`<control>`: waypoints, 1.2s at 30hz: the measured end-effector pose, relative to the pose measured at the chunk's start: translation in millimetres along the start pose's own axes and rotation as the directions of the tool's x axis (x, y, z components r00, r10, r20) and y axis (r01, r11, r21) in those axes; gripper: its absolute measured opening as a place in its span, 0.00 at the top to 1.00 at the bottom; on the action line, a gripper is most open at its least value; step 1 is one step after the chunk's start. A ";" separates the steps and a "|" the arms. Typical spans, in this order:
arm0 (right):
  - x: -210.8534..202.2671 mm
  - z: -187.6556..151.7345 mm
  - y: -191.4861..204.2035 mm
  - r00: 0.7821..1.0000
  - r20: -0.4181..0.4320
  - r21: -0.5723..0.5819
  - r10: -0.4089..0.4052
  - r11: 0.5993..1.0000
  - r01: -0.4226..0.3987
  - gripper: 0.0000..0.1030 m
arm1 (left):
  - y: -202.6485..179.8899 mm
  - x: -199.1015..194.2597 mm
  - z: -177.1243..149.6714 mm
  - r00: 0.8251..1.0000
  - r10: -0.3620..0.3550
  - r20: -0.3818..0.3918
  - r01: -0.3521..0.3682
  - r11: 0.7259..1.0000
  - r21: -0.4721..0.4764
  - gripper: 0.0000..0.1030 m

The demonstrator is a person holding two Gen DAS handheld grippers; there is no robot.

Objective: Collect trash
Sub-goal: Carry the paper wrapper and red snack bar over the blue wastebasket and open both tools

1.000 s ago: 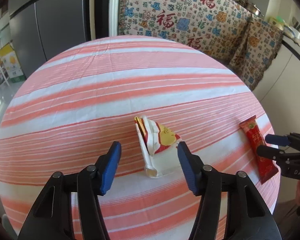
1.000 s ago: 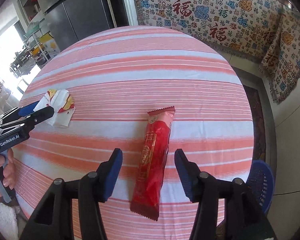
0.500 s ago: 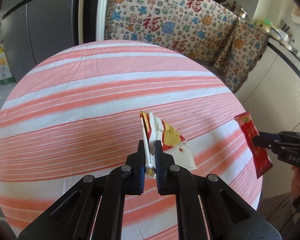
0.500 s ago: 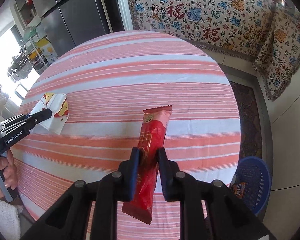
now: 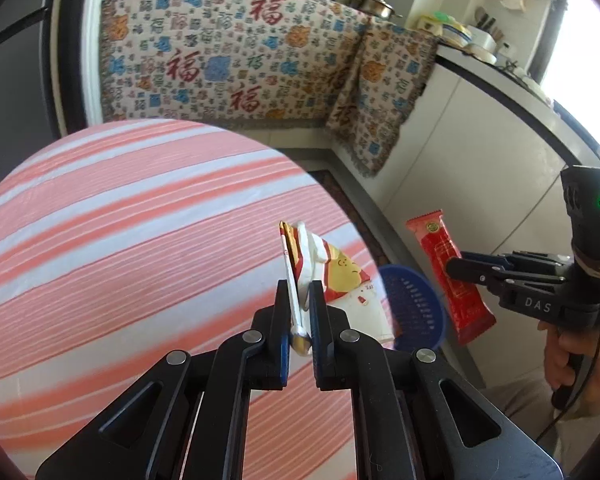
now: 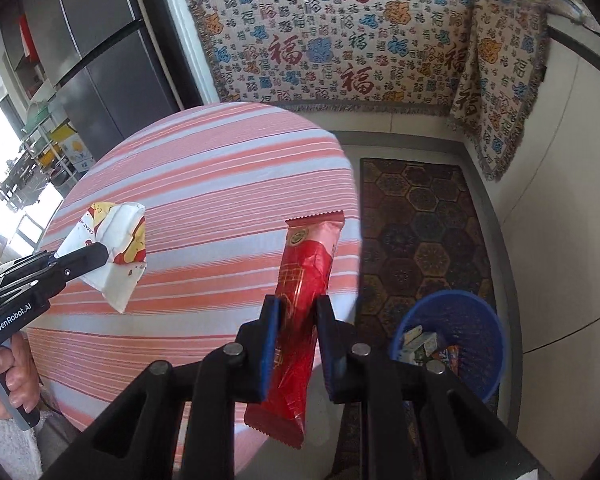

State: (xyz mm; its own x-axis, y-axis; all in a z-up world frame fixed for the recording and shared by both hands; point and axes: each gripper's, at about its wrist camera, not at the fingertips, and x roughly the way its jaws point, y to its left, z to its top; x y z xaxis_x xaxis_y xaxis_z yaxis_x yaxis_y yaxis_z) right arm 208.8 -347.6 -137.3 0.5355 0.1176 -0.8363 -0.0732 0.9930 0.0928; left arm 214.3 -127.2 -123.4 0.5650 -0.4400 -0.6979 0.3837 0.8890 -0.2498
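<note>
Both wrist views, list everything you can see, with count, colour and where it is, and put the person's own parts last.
Table: one, round, pink and white striped cloth, left.
Red wrapper: one, gripped by the right gripper.
White wrapper: one, white, red and yellow, gripped by the left gripper.
Basket: one, blue, on the floor right of the table, packets inside.
Rug: one, dark, patterned, on the floor.
Patterned throw: cream with red characters, behind the table.
Fridge: one, grey, left rear.
Left gripper: black, shut.
Right gripper: black, shut.
Hands: two, on the handles.

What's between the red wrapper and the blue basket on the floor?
Nothing but bare patterned rug in the right wrist view: the red wrapper hangs in the right claw, and the blue basket stands beyond it.
</note>
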 end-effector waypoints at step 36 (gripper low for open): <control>108.8 -102.5 -312.3 0.994 -0.109 0.377 0.016 0.926 0.027 0.81 | -224.6 270.8 -32.0 0.939 -0.117 -0.324 0.187 0.963 0.195 0.91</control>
State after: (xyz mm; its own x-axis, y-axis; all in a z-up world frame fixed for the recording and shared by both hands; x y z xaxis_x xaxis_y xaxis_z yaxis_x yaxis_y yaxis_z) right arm 203.7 -646.1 -312.7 0.4397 0.1312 -0.8885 0.2632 0.9270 0.2672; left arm 257.7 -442.0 -277.8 0.2494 -0.4757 -0.8435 0.6176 0.7490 -0.2399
